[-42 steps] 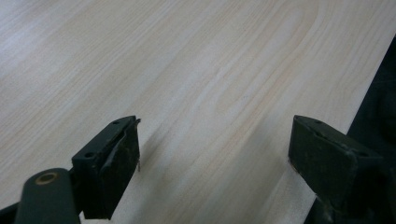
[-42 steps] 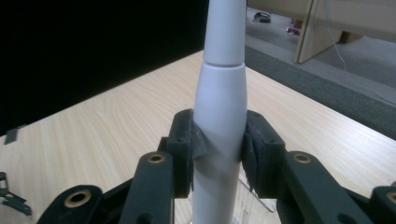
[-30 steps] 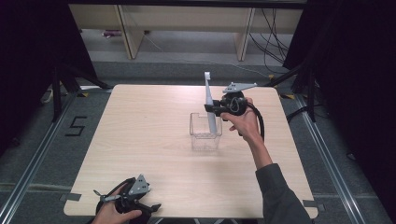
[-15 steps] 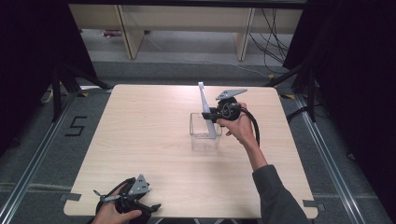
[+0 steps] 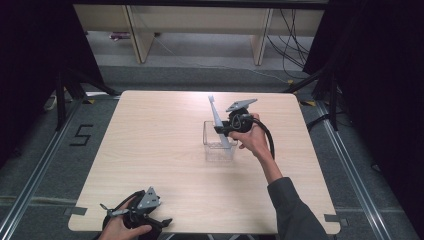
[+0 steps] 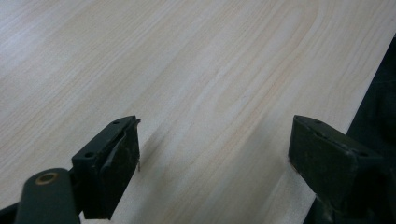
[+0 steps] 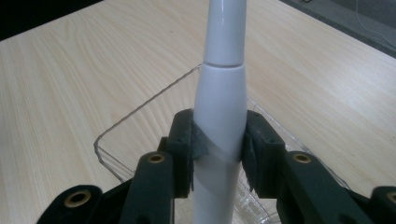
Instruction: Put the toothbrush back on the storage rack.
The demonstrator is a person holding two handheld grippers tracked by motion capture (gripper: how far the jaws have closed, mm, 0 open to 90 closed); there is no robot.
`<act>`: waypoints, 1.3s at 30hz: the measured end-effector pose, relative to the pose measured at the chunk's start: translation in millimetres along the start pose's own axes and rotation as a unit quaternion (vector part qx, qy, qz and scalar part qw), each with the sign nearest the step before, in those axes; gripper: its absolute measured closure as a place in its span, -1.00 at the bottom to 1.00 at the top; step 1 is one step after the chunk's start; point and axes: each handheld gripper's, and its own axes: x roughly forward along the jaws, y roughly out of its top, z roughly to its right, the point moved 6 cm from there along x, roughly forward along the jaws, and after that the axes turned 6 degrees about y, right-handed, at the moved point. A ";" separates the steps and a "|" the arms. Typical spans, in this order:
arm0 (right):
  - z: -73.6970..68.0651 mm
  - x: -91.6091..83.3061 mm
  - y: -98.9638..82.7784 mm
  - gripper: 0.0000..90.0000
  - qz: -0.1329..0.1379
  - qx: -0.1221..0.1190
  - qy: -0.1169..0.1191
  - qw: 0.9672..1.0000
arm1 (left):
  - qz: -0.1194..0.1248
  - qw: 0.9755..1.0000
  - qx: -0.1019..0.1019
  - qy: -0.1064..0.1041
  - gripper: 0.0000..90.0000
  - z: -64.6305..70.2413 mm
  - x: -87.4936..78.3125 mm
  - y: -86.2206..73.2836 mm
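While the right tongs (image 7: 217, 154) clamp a long white plastic handle (image 7: 219, 102) over the clear plastic box (image 5: 218, 142), its lower end is hidden; left tongs (image 6: 215, 163) gape above the pale wooden tabletop (image 5: 155, 140).

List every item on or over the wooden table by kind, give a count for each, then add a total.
Handheld grippers: 2, the left gripper and the right gripper
Clear plastic containers: 1, the container
White toothbrush-like handles: 1, the white handle clamped in the right gripper
Total: 4
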 end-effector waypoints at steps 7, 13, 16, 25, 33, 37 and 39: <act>-2.7 7.0 -3.0 0.48 -0.033 -0.020 0.000 0.999 | 0.000 1.000 0.001 0.000 -0.65 -0.1 -0.1 0.0; -3.7 11.6 -4.6 0.48 -0.061 -0.025 -0.012 0.998 | -0.003 1.000 -0.002 -0.004 -0.65 0.5 -0.8 -0.3; -5.9 13.5 -6.3 0.48 -0.075 -0.009 -0.016 0.997 | -0.002 1.000 0.003 -0.003 -0.65 -0.4 -0.1 0.1; -5.8 21.4 -4.5 0.48 -0.090 -0.019 -0.022 0.996 | 0.000 1.000 0.002 -0.001 -0.65 0.3 -0.4 0.2; -2.7 29.1 -3.2 0.48 -0.090 -0.013 -0.015 0.996 | 0.001 1.000 0.003 -0.001 -0.65 0.3 -0.8 0.1; -3.6 30.1 -3.8 0.48 -0.096 0.004 -0.015 0.995 | 0.001 1.000 0.001 -0.001 -0.65 0.8 -0.5 0.1; -2.4 31.1 -3.7 0.48 -0.094 0.000 -0.016 0.995 | 0.000 1.000 0.003 -0.002 -0.65 0.6 -0.6 -0.1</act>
